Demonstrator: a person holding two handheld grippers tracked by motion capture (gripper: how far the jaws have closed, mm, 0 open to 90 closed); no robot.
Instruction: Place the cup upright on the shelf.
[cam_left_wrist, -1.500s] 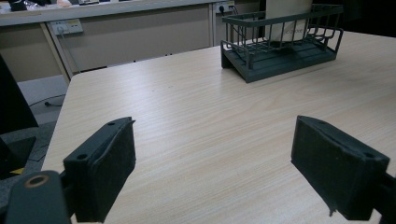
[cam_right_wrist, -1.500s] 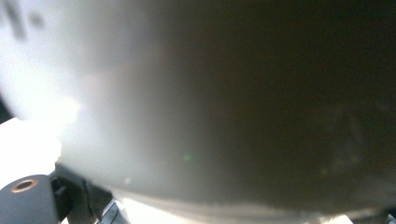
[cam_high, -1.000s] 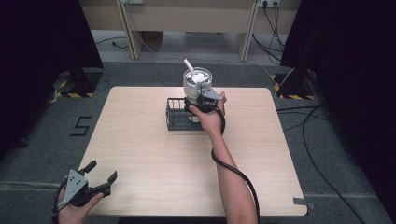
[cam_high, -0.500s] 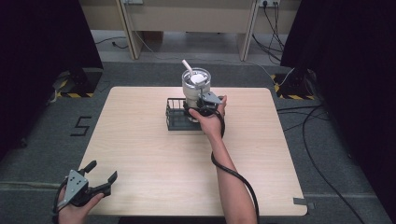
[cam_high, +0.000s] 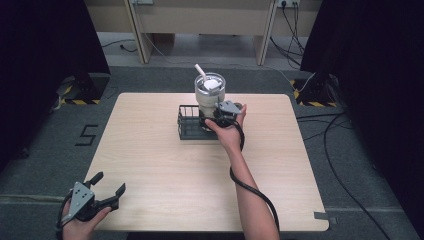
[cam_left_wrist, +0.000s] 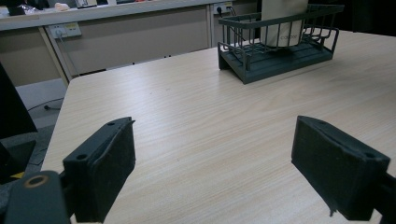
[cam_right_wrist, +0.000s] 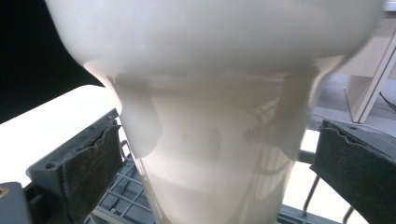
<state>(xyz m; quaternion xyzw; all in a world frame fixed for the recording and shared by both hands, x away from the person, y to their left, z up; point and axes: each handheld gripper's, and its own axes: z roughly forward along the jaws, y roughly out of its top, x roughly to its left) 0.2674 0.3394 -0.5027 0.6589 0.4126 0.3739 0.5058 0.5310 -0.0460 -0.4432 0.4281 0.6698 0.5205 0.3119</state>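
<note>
A pale tumbler (cam_high: 209, 91) with a lid and a white straw stands in a black wire basket (cam_high: 189, 131) at the table's far middle. My right gripper (cam_high: 211, 119) reaches in from the right at the tumbler's lower part. In the right gripper view the tumbler's narrow base (cam_right_wrist: 210, 154) stands between the two pads (cam_right_wrist: 93, 172), with a small gap on each side, so my right gripper (cam_right_wrist: 217, 158) is open. My left gripper (cam_high: 110, 182) is held at the table's near left corner, open and holding nothing. From the left gripper (cam_left_wrist: 224, 172) the basket (cam_left_wrist: 280, 56) and tumbler (cam_left_wrist: 282, 23) show far off.
The wooden table (cam_high: 150, 165) has a wide bare area between the basket and its near edge. A black cable (cam_high: 250, 187) trails along the right forearm. Beyond the far edge stand desk legs (cam_high: 137, 30) and floor cables (cam_high: 345, 125).
The right hand has turned a little at the tumbler, and the gripper's grey plate now shows on top. The left gripper has stayed where it was.
</note>
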